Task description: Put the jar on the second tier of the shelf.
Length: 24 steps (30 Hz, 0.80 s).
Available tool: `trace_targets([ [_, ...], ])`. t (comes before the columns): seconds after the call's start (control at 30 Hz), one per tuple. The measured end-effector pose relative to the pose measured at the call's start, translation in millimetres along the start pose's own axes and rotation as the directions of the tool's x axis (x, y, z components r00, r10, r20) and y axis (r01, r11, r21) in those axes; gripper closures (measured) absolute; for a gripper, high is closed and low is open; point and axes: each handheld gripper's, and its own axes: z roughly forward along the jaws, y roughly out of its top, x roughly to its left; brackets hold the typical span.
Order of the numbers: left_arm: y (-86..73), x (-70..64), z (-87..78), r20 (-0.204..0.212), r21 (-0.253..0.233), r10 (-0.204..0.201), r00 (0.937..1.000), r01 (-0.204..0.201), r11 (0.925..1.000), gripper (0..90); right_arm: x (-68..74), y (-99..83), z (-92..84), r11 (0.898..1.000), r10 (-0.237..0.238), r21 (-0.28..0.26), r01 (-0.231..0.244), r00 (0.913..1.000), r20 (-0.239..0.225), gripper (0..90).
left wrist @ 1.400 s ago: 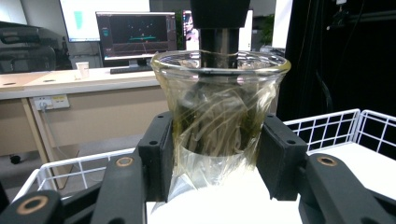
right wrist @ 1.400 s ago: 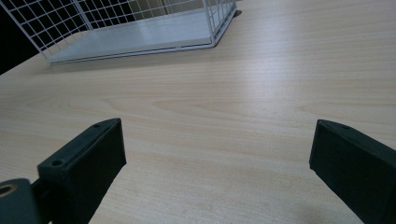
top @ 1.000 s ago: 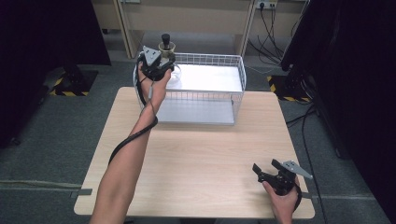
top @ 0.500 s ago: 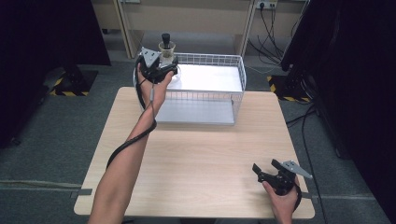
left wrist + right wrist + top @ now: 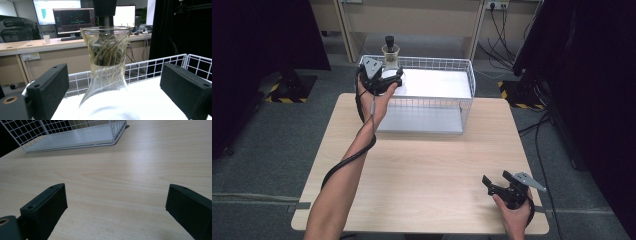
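Observation:
A clear glass flask (image 5: 390, 53) with a black stopper and pale strands inside stands in the far left corner of a white wire basket (image 5: 428, 108). My left gripper (image 5: 393, 77) is open at that corner. In the left gripper view the flask (image 5: 107, 75) rises between the two pads, with a gap on each side of its body. My right gripper (image 5: 497, 178) rests open low over the wooden table (image 5: 427, 165) near the front right corner, and nothing lies between its jaws (image 5: 116, 202).
The basket's white floor (image 5: 75, 137) holds nothing else that I can see, and its wire wall (image 5: 150, 67) runs behind the flask. Dark curtains flank the table. Beyond the basket are a desk, monitors and cables.
The left gripper has sunk very slightly at the flask and stays open. The right gripper has not moved.

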Motion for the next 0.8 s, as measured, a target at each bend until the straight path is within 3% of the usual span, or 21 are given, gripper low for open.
trace_targets([
  [0.13,0.2,-0.2,-5.8,0.002,0.008,-0.013,0.9999,0.013,0.9999,5.9,0.1,0.1,0.4,1.0,0.0,0.003,0.0,1.0,0.001,3.8],
  [0.33,0.8,-3.6,-15.2,0.019,0.009,0.003,0.9998,-0.003,1.0,5.7,-0.5,0.2,0.3,1.0,0.004,0.002,-0.004,1.0,-0.001,3.8],
  [0.8,1.0,-6.5,-34.9,0.052,0.009,-0.006,0.9986,0.005,0.9999,5.7,0.0,0.1,0.3,1.0,0.001,0.003,-0.001,1.0,0.001,3.8],
])
